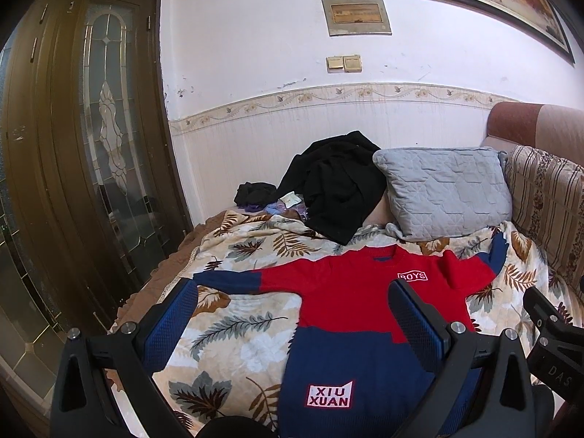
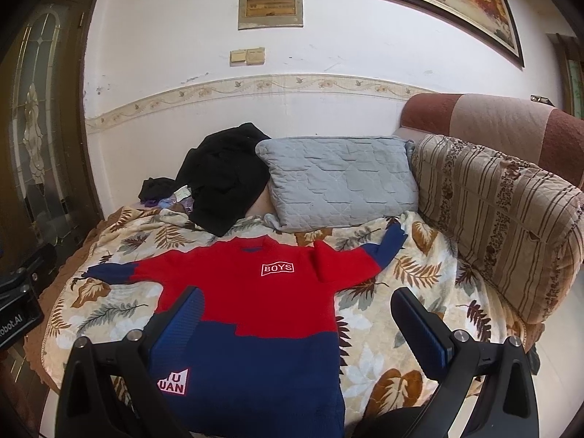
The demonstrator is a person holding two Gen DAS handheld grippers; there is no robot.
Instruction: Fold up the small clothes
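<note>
A small red and navy sweater [image 1: 346,303] lies flat, front up, on a leaf-print blanket [image 1: 241,332], sleeves spread to both sides. It also shows in the right wrist view [image 2: 255,299], with a white "BOYS" label on the chest. My left gripper [image 1: 292,314] is open and empty, hovering above the sweater's lower left part. My right gripper [image 2: 297,323] is open and empty, above the sweater's lower right hem. The right sleeve [image 2: 387,244] angles up toward the pillow.
A grey quilted pillow [image 2: 339,179] and a heap of black clothes [image 2: 226,175] lie behind the sweater by the wall. A striped cushion [image 2: 500,219] bounds the right side. A wooden glass-panel door [image 1: 91,138] stands at the left.
</note>
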